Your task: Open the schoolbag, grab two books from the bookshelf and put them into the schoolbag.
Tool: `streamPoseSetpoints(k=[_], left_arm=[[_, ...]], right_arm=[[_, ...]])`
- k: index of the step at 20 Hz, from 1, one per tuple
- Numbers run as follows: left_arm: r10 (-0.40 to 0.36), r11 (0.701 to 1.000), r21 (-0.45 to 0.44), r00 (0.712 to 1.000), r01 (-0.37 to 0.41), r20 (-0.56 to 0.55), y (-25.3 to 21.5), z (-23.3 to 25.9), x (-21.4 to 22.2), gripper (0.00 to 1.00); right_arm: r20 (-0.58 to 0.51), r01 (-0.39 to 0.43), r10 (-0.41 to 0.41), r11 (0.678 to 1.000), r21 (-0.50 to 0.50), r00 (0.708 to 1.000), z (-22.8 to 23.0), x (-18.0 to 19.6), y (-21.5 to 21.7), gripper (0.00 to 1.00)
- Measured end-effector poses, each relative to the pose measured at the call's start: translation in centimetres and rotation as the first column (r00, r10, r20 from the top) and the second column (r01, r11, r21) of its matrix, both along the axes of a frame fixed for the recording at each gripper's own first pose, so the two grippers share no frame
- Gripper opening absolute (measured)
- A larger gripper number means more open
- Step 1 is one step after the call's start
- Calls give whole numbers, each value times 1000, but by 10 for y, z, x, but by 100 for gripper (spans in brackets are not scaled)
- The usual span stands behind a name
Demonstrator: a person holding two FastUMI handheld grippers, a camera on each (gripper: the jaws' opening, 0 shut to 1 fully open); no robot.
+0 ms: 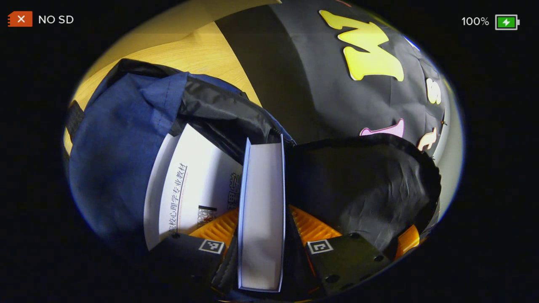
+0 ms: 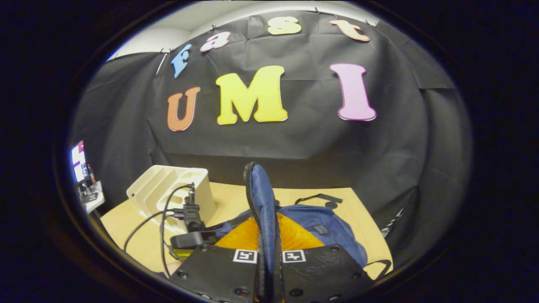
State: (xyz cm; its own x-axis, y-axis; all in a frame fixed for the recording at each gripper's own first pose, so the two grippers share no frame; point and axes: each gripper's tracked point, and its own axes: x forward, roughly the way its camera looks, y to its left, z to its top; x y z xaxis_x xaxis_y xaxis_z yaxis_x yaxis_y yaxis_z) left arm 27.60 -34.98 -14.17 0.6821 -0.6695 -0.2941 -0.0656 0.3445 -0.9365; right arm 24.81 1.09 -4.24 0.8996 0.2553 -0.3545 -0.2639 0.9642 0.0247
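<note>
In the left gripper view my left gripper (image 1: 263, 229) is shut on a book (image 1: 261, 198), held upright with its white page edges facing the camera. It stands in the mouth of the blue schoolbag (image 1: 118, 143), against the bag's black lining (image 1: 362, 181). Another book (image 1: 189, 185) with a white cover lies inside the bag to the left. In the right gripper view my right gripper (image 2: 267, 242) is shut on the bag's zipped flap edge (image 2: 261, 193) and holds it up. The left gripper (image 2: 191, 235) with its cables sits lower left, at the bag.
A white bookshelf (image 2: 168, 189) stands at the back left of the wooden table (image 2: 345, 202). A bag strap (image 2: 318, 198) lies on the table behind the schoolbag. A screen (image 2: 79, 162) shows at the far left edge.
</note>
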Motion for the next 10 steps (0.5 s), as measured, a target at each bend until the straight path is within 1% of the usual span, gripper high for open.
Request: streamPoseSetpoints(k=[1,2,3,4,5,6,10], left_arm=[[-7,1000,30,1000,7,4,3,0,-2,60],[-13,998,61,1000,13,8,3,-2,-2,69],[-19,995,96,1000,18,6,7,-3,-4,65],[-24,991,131,1000,23,10,10,-4,-6,73],[-27,986,166,999,23,22,15,-5,-10,69],[-34,982,188,999,27,34,17,-7,-12,70],[-56,962,272,996,36,66,29,-7,-20,72]], right_arm=[[-1,17,-17,1000,-9,1000,-3,0,-4,8],[-7,18,-18,1000,5,1000,-4,-2,-4,8],[-18,17,-16,1000,24,1000,-6,-4,-3,8],[-24,16,-16,999,30,1000,-9,-4,-4,8],[-26,25,-25,1000,18,999,-13,-2,-9,8],[-30,38,-38,999,6,999,-16,1,-13,8],[-48,42,-42,999,5,998,-23,-3,-10,8]])
